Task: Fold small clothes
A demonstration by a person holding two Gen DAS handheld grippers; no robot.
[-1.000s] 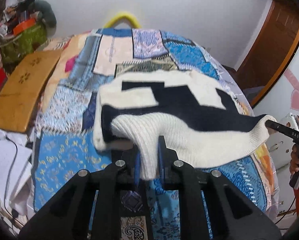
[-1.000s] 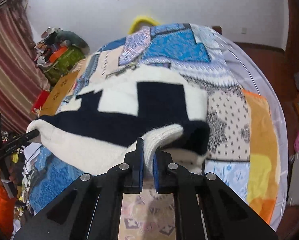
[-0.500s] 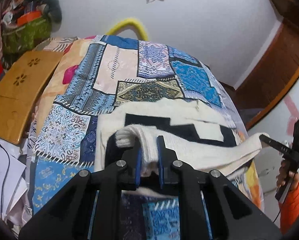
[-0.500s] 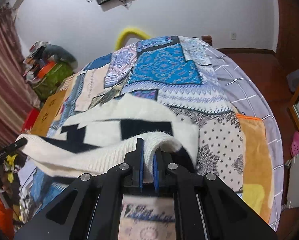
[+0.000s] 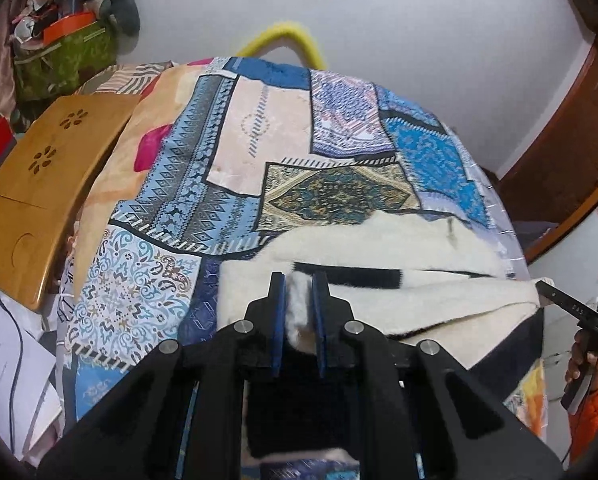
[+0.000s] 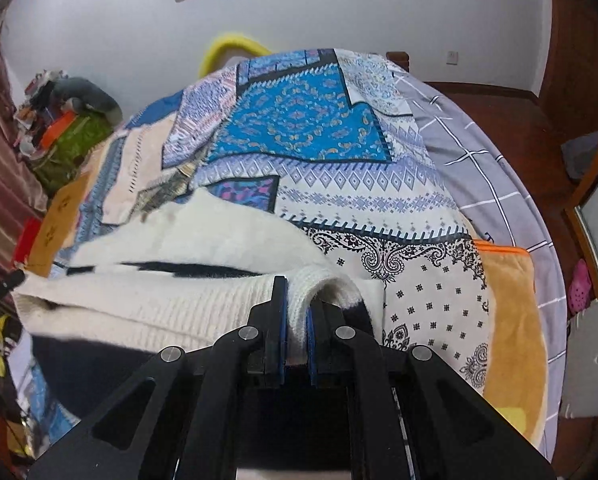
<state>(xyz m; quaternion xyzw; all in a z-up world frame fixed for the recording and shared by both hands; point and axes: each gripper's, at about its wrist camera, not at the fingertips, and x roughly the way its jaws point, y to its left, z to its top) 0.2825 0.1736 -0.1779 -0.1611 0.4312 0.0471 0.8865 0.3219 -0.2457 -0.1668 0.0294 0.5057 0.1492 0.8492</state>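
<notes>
While the patchwork bedspread [image 5: 203, 208] fills most of both wrist frames, the cream-and-navy knit sweater [image 5: 379, 248] lies across its lower centre, one edge lifted and stretched between the two grippers.

Left gripper [image 5: 299, 280], bottom centre of the left wrist frame: jaws narrow, blue pads pinching a fold of cream knit. Sweater runs from there toward the right edge of that frame, where the right gripper's black tip meets the far corner. Pitched steeply down at the bed.

Right gripper [image 6: 297, 284], bottom centre of the right wrist frame: jaws nearly together, clamped on a ribbed cream edge that humps up over the fingertips. Sweater spreads left and up-left from it; navy panel hangs dark at lower left. Also pointed steeply down.

Right hand [image 5: 583, 356], lower right edge of the left wrist frame: fingers wrapped on the gripper handle, orange sleeve [image 5: 591, 412] below.

Wooden lap desk [image 5: 39, 196], left edge of the left wrist frame, beside the bed. Green bag [image 5: 63, 60], upper left, heaped with clutter; contents too jumbled to name.
</notes>
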